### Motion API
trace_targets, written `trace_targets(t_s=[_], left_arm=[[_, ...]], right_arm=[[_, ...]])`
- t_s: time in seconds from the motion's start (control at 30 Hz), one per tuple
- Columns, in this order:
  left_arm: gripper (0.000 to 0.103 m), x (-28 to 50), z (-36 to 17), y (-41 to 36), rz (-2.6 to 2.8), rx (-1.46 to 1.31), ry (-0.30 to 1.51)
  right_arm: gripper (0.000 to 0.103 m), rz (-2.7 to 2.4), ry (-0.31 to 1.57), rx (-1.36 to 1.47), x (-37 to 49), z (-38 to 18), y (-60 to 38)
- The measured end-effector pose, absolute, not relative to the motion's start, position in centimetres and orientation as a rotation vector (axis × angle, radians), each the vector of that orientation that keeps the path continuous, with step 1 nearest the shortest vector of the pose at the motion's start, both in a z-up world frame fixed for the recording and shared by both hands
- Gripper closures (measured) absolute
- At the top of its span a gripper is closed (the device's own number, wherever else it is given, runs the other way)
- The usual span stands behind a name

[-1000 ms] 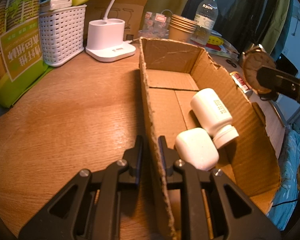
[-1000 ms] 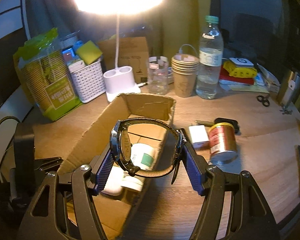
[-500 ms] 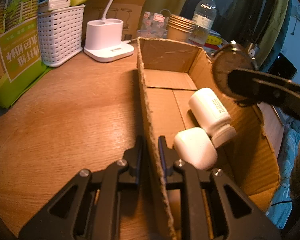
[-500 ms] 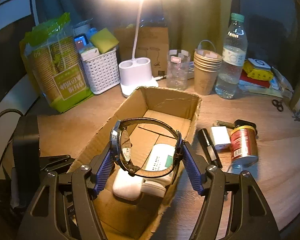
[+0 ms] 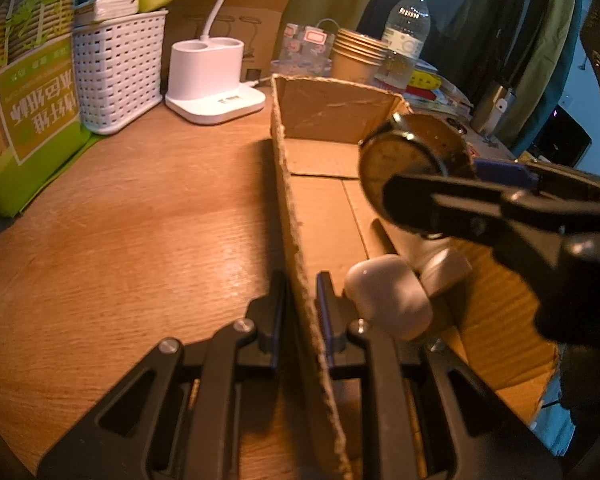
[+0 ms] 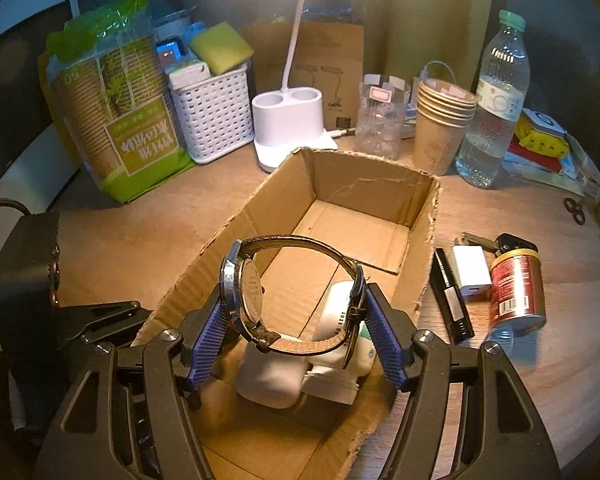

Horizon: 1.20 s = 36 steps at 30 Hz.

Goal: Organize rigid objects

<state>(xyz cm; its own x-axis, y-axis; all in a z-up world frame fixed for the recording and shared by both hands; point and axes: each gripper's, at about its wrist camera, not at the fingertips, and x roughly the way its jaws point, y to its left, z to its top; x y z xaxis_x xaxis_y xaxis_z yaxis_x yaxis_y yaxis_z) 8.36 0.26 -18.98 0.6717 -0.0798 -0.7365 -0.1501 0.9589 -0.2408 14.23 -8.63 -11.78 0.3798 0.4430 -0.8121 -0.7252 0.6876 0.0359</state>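
An open cardboard box lies on the wooden desk. My left gripper is shut on the box's left wall, one finger on each side. My right gripper is shut on a wristwatch with a brown leather strap, held over the inside of the box. The left wrist view shows that watch above the box floor. Under it lie a white earbud case and a white pill bottle on its side. The earbud case sits just right of my left gripper.
On the desk right of the box lie a black stick, a white charger plug, a red can and keys. Behind stand a white lamp base, a white basket, paper cups and a water bottle.
My right gripper has carried the watch leftward and lower, from beside the box's right wall to over its inside. The left gripper has kept still on the box wall.
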Motion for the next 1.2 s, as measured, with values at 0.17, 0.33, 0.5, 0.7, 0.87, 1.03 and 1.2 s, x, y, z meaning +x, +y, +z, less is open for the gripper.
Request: trace_targets(t_s=[0.17, 0.33, 0.5, 0.7, 0.87, 1.03, 1.2], left_arm=[[0.087, 8.4, -19.0, 0.3, 0.040, -0.294, 0.837], [0.087, 8.4, -19.0, 0.3, 0.040, -0.294, 0.837], [0.087, 8.4, -19.0, 0.4, 0.040, -0.295, 0.837], [0.087, 8.4, -19.0, 0.3, 0.041, -0.295, 0.837], [0.087, 8.4, -18.9, 0.3, 0.042, -0.295, 0.838], [0.087, 8.6, -18.9, 0.3, 0.046, -0.295, 0.839], [0.087, 8.6, -18.9, 0.5, 0.049, -0.295, 0.840]], right_arm=[[0.034, 0.773, 0.930, -0.369, 14.3, -12.4, -8.1], [0.034, 0.776, 0.951, -0.386, 14.3, -13.0, -7.5], [0.033, 0.774, 0.968, -0.394, 14.4, -13.3, -7.4], [0.033, 0.781, 0.978, -0.380, 14.5, -13.3, -7.5], [0.029, 0.787, 0.972, -0.375, 14.5, -13.2, -7.6], [0.024, 0.796, 0.949, -0.362, 14.5, -12.6, -7.9], [0.024, 0.790, 0.943, -0.354, 14.5, -12.3, -8.4]])
